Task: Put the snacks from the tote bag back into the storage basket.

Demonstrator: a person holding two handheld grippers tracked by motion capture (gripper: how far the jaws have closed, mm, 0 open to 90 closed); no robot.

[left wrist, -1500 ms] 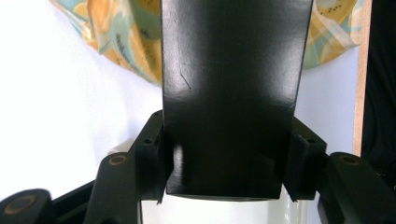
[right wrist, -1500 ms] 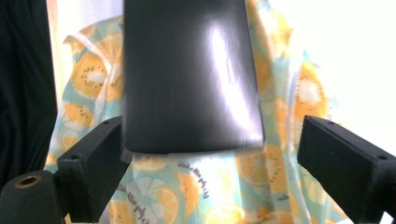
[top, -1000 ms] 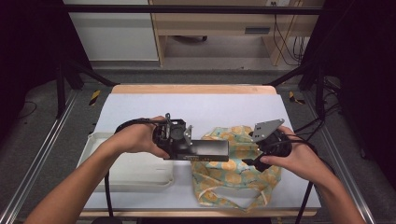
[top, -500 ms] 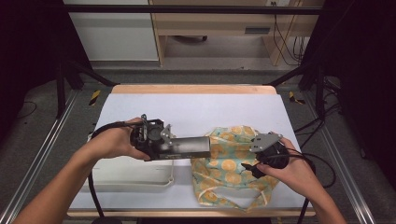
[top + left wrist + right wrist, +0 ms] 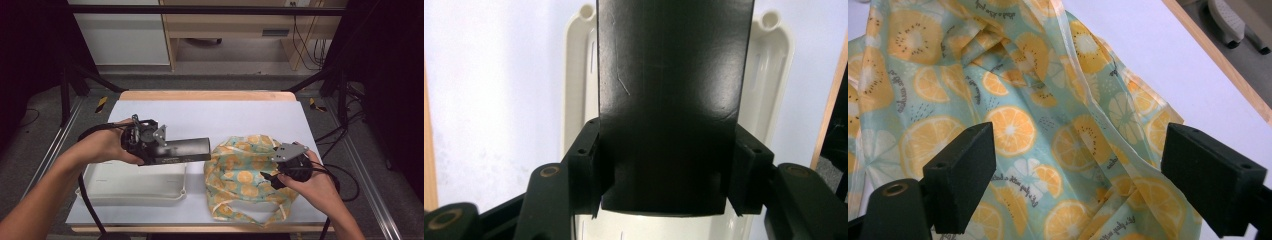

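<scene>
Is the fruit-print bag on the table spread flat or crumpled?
Crumpled. The fruit-print bag lies bunched on the table, with folds and ridges running through its fabric in the right gripper view.

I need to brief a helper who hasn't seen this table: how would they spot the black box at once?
Start at the white-topped table, then find the shallow white tray near its front left corner. Just above the tray, the left gripper has its jaws clamped on one end of the long black box. It is plain, dark and rigid, unlike the soft orange-print bag to its right.
</scene>
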